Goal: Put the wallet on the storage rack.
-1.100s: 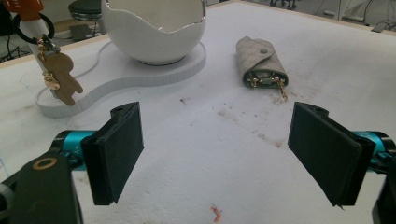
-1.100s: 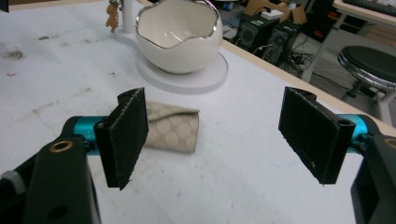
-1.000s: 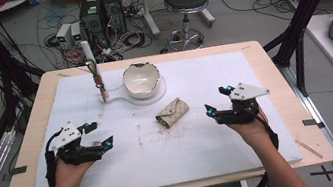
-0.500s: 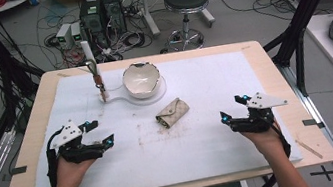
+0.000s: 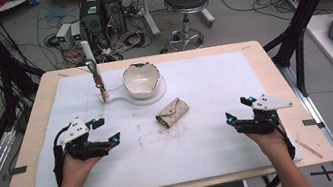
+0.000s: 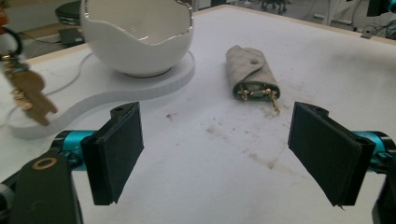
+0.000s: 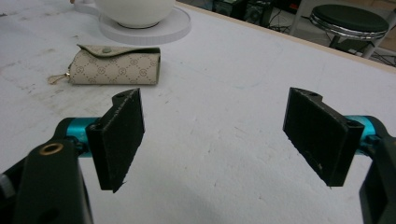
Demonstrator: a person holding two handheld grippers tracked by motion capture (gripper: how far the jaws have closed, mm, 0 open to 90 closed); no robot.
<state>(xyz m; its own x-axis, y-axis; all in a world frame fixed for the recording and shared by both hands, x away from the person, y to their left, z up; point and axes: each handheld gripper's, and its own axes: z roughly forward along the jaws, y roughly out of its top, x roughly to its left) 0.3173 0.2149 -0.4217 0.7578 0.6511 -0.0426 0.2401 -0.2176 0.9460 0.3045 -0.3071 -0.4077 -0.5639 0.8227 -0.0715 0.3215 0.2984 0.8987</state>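
Left tongs rest low on the worktop, jaws wide apart and holding nothing; right tongs lie at the opposite side, likewise spread wide and empty. Between them, nearer the middle and well apart from both, lies the pouch, a small quilted key case on its side, flap snapped shut, with a gold clasp poking from one end toward the left tongs. Judged from its look, the pouch is light and soft, with some give under pressure and little risk of damage; its fabric should offer fair grip. A hold across the narrow body, jaws on the two long flanks, seems soundest, since the clasp end is thin and could slip. Behind the pouch stands a white bowl on a flat white stand, from whose post a key hangs; the bowl looks fragile and is best avoided.
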